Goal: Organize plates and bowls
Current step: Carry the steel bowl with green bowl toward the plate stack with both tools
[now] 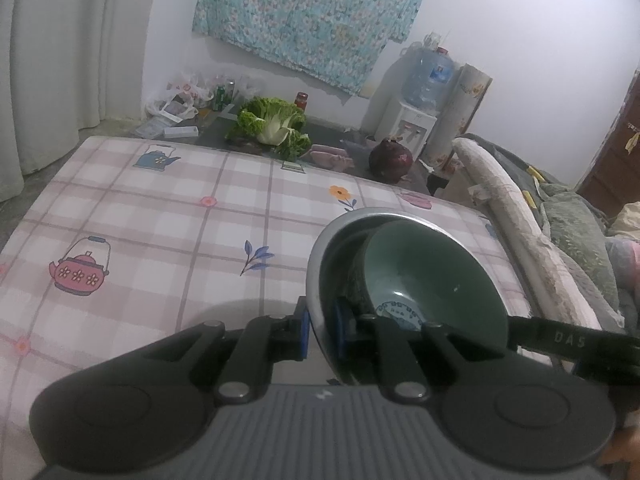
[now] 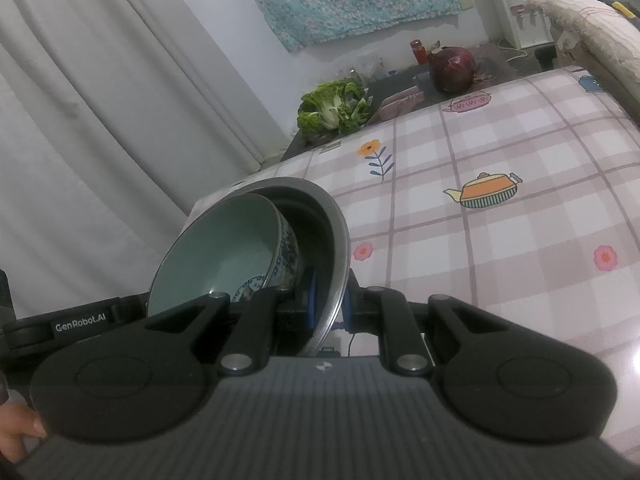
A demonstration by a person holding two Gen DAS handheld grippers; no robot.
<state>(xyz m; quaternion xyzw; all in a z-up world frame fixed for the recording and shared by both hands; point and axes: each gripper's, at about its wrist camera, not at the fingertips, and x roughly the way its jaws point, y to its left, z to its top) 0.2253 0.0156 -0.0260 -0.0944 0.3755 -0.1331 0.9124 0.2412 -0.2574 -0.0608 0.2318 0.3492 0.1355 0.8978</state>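
A grey metal bowl has a ceramic bowl nested in it, pale green inside and blue-patterned outside. My left gripper is shut on the metal bowl's rim, one blue pad inside the wall and one outside. In the right wrist view the same metal bowl and ceramic bowl show from the opposite side, with my right gripper shut on the far rim. Both bowls are over the checked tablecloth. Whether the metal bowl rests on it is hidden. Each view shows the other gripper's strap at its edge.
Beyond the table's far edge a dark low surface holds a lettuce, a red cabbage, a red-lidded jar and bags. A water dispenser stands by the wall. Rolled bedding lies to the right, curtains to the left.
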